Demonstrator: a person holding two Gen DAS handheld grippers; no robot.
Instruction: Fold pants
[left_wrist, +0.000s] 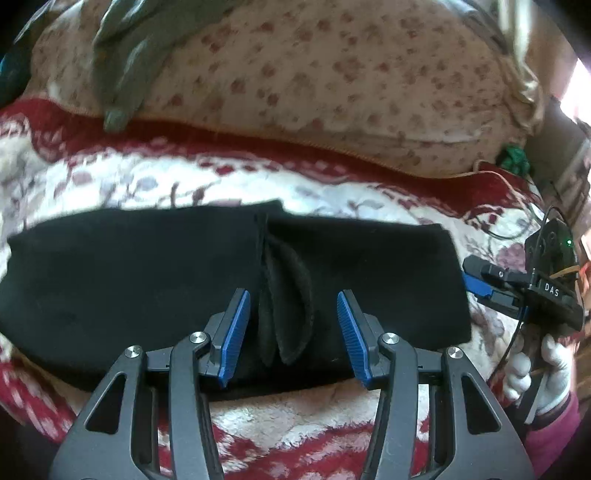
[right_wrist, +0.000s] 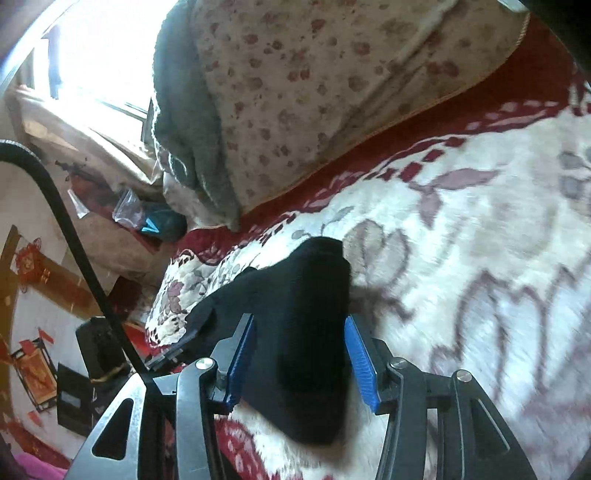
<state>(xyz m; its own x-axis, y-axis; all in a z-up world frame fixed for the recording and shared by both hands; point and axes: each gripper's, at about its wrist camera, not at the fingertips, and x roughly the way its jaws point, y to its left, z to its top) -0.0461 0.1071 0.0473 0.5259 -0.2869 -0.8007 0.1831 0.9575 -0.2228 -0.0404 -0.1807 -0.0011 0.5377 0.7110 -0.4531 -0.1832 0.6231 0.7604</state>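
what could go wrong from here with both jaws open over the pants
1. The black pants show loose flaps bunched at the middle fold, right between the left gripper jaws; closing there may catch only one layer and pull the fold apart.
2. The right gripper straddles the narrow end of the pants; a pinch could also grab the fluffy blanket underneath.
3. The surface is soft, so dragging may shift the folded halves out of line.

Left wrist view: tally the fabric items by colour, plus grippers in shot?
Black pants: 1
Red-and-white blanket: 1
Floral beige quilt: 1
Grey-green cloth: 1
Grippers: 2, left gripper and right gripper, both open
Total: 6
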